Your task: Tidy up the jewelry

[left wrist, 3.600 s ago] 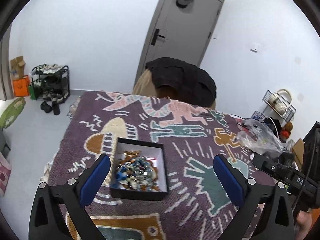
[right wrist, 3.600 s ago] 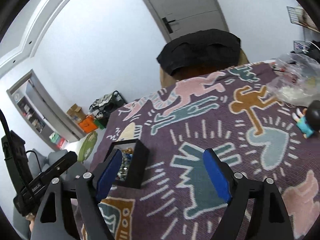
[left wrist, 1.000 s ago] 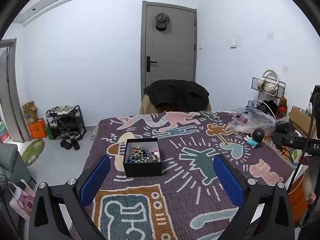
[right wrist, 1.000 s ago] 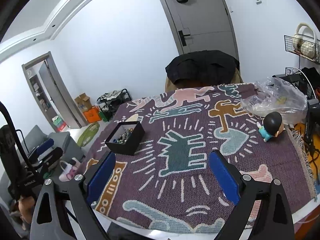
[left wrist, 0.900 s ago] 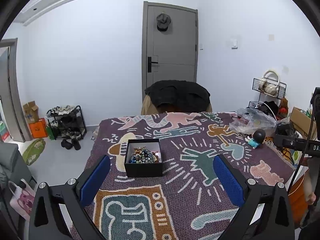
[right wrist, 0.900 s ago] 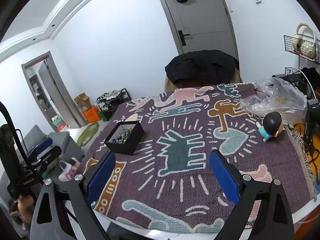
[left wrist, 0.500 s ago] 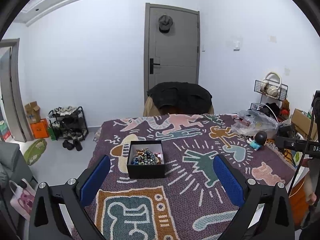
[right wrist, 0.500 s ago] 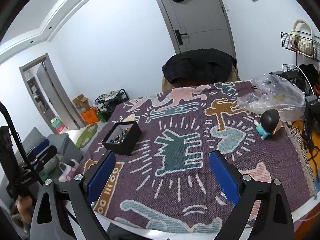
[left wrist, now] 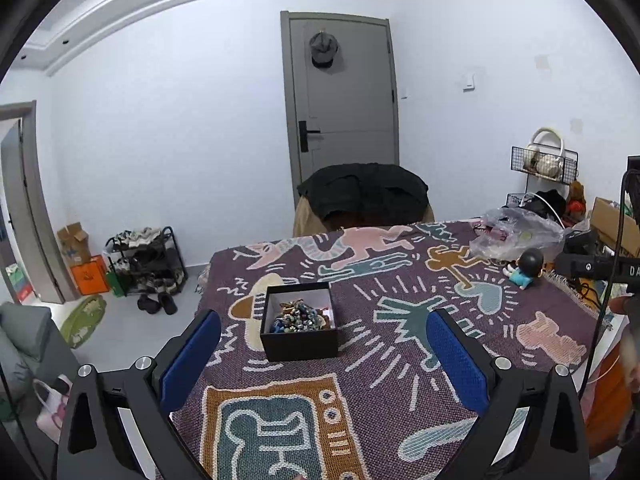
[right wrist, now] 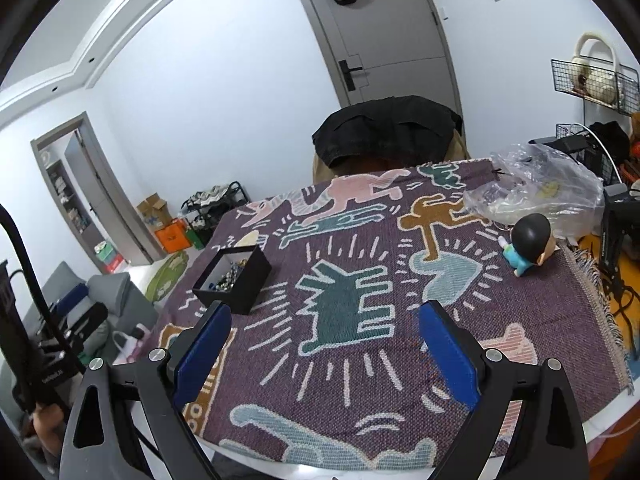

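The black box (left wrist: 298, 326) holding the heaped jewelry (left wrist: 298, 317) sits on the patterned blanket (left wrist: 400, 360) covering the worktop, toward its left edge and roughly midway between the near and far edges; it is open-topped, and the beads and chains inside look tangled together in one mound. That tangle is the likeliest source of trouble: a pinch on one piece may drag several others out with it, or tip the light box if a chain catches on its wall. The blanket's coarse weave could also snag fine chains or clasps laid on it, and small pieces may be hard to see against the busy pattern. The left gripper (left wrist: 324, 356) hovers above the near part of the worktop, jaws spread wide and empty, pointing forward and slightly downward so that the box lies between its blue pads (left wrist: 191, 356), well short of contact. The right gripper (right wrist: 324, 350) is likewise wide open and holding nothing, raised over the near edge and aimed at the worktop's middle, with the box off to its left. A figurine (right wrist: 528, 242) and a clear plastic bag (right wrist: 540, 188) sit near the far right corner, well apart from the box.
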{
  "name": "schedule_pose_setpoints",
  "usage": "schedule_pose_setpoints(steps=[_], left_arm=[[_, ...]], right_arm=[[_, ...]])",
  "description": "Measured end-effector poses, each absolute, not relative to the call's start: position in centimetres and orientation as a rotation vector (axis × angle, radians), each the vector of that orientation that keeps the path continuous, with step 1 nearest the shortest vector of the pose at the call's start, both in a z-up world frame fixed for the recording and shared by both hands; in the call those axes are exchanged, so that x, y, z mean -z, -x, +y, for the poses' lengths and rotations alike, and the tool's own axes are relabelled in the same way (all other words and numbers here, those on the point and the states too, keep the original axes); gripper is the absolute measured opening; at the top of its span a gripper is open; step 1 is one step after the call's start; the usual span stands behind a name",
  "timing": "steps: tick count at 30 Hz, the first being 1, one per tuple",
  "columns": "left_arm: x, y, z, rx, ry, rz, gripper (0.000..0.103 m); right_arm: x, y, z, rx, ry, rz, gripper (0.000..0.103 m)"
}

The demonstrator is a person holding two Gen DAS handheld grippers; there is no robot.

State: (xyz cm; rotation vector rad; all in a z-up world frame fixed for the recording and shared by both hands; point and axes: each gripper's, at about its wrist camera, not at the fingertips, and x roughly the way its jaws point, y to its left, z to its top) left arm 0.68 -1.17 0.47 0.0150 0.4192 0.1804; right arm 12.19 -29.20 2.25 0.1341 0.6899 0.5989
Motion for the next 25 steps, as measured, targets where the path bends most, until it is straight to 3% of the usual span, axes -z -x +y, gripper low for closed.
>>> schedule_pose_setpoints(steps=[25], left_arm=[[-0.8, 0.3, -0.1, -0.170, 0.036, 0.383, 0.103]], right_arm=[[-1.6, -12.5, -28.9, -0.583, -0.154, 0.708, 0.095]])
